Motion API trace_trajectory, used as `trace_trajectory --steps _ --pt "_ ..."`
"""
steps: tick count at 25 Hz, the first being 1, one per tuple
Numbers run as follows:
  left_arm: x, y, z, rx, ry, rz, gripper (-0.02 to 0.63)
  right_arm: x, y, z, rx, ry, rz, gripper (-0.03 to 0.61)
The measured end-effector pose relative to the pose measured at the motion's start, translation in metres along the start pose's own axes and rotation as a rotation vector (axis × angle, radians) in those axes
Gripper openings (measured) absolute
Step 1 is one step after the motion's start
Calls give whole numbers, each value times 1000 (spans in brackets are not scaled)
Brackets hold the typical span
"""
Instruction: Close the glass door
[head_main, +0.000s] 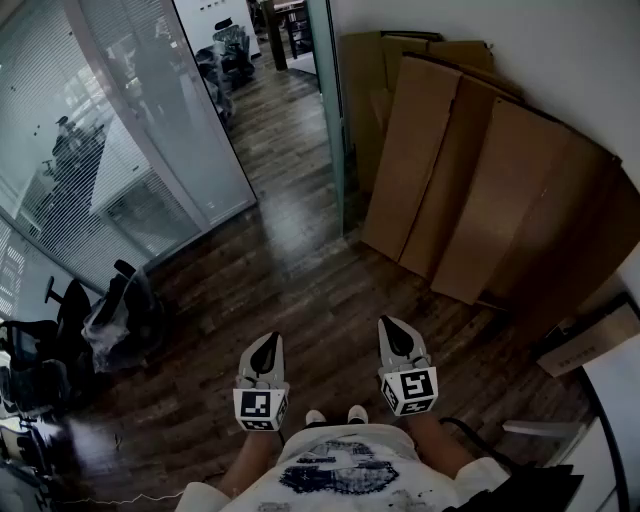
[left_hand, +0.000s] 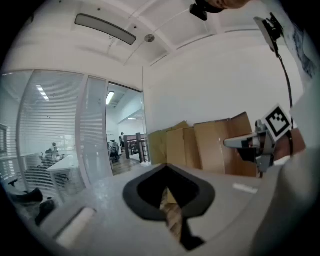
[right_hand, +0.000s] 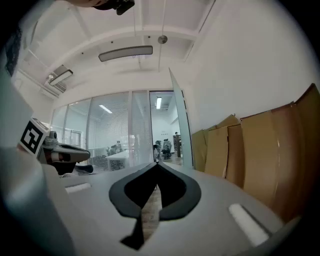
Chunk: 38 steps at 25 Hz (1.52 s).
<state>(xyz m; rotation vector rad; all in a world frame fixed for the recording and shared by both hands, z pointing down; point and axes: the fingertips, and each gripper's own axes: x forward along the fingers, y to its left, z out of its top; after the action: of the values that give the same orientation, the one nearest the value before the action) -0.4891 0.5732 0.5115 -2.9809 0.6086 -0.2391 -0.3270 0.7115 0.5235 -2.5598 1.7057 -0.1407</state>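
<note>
We hold two grippers, one in each hand, side by side over the wooden floor (head_main: 300, 280) and well apart from the glass door (head_main: 336, 130). The left gripper (head_main: 269, 340) has its jaws closed tip to tip with nothing between them. The right gripper (head_main: 389, 323) also has its jaws fully together and empty. The one glass door stands open ahead of both grippers, turned edge-on to us. Right of the door, at least four cardboard sheets (head_main: 470, 190) lean on the white wall, the nearest just beside the door's edge. Left of the door is the open doorway, then one glass partition (head_main: 150, 120) with blinds. Farther left of the door stand at least two dark office chairs (head_main: 118, 300).
</note>
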Motion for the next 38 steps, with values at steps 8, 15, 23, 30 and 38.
trace_trajectory --steps 8,15,23,30,38 --pt "2 -9 -4 -10 26 19 0 -4 -12 -3 7 10 14 6" --pt "12 -5 -4 -19 25 27 0 8 -15 0 -2 8 27 7" --pt "32 10 -9 -34 35 39 0 24 -23 1 -28 0 6 8" --pt "54 28 -9 -33 18 35 0 47 -30 -5 -26 21 -10 8" --pt "98 60 -14 -37 33 28 0 97 -36 -12 -24 46 -19 8"
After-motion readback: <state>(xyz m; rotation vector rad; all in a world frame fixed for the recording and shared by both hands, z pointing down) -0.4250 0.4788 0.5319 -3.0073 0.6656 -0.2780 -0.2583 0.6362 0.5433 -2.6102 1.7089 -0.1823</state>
